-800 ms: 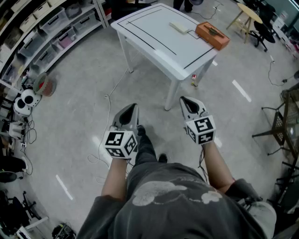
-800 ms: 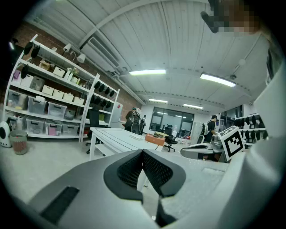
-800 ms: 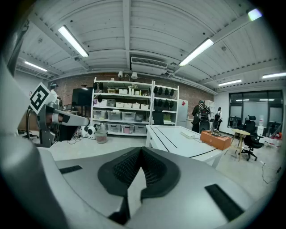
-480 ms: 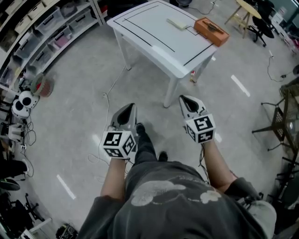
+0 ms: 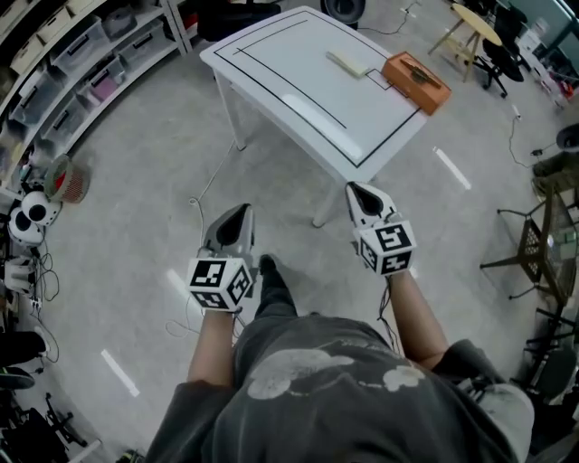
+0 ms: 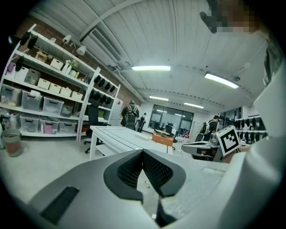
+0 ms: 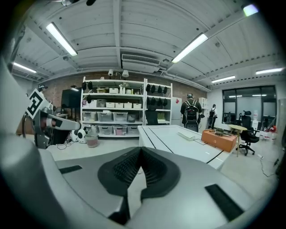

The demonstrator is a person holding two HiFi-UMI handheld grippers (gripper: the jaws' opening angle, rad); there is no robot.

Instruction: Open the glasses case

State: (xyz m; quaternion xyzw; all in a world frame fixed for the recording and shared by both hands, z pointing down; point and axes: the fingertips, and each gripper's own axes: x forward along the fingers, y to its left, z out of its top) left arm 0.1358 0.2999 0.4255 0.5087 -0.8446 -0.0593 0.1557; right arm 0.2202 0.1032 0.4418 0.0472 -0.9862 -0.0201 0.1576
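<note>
A white table (image 5: 298, 72) stands ahead of me on the floor. At its far right corner lies an orange box (image 5: 414, 80) with a dark thing on top, and beside it a pale flat case (image 5: 348, 63). I cannot tell which is the glasses case. My left gripper (image 5: 237, 212) and right gripper (image 5: 360, 192) are held out in front of my body, short of the table, both shut and empty. In the left gripper view the jaws (image 6: 143, 152) meet, with the table (image 6: 116, 134) beyond. The right gripper (image 7: 141, 149) points at the table (image 7: 170, 136) and the orange box (image 7: 219, 137).
Shelves with storage bins (image 5: 72, 63) run along the left, with a small fan (image 5: 65, 178) beside them. A white cable (image 5: 204, 194) trails on the floor by the table leg. A stool (image 5: 470, 27) and chairs (image 5: 543, 244) stand to the right. A person with a backpack (image 7: 191, 114) stands far off.
The table has come nearer and slid lower in the head view as I walk toward it. Both grippers keep their shut pose; the left one has drifted slightly left.
</note>
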